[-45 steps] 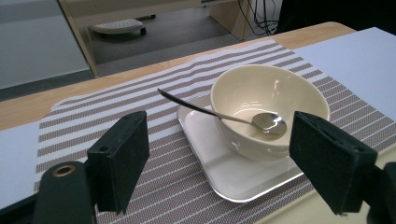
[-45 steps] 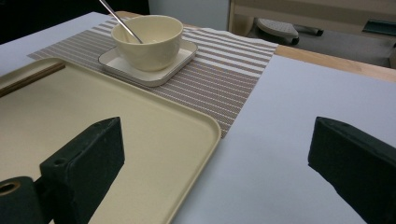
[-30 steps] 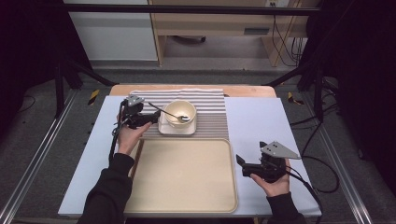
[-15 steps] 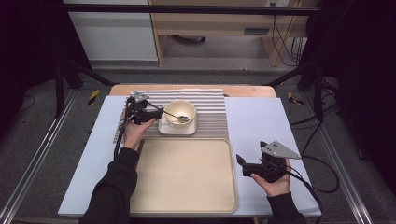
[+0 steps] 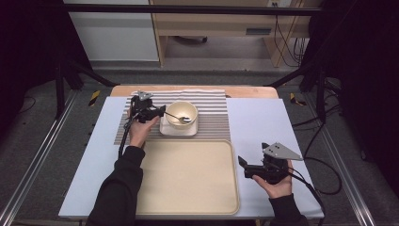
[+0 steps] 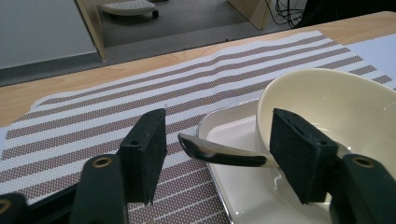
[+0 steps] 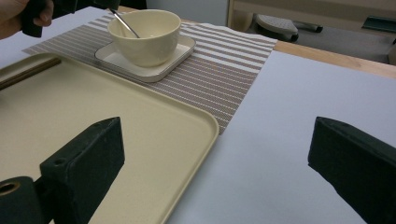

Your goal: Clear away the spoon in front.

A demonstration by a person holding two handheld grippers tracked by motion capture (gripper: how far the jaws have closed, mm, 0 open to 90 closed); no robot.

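On the square plate (image 5: 179, 130), the bowl (image 5: 181, 113) holds a spoon (image 5: 175, 116).

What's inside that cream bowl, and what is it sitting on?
A metal spoon lies in the bowl, its handle sticking out over the rim toward the left gripper. The bowl looks otherwise empty. It stands on a square white plate on a striped mat; the plate's middle is covered.
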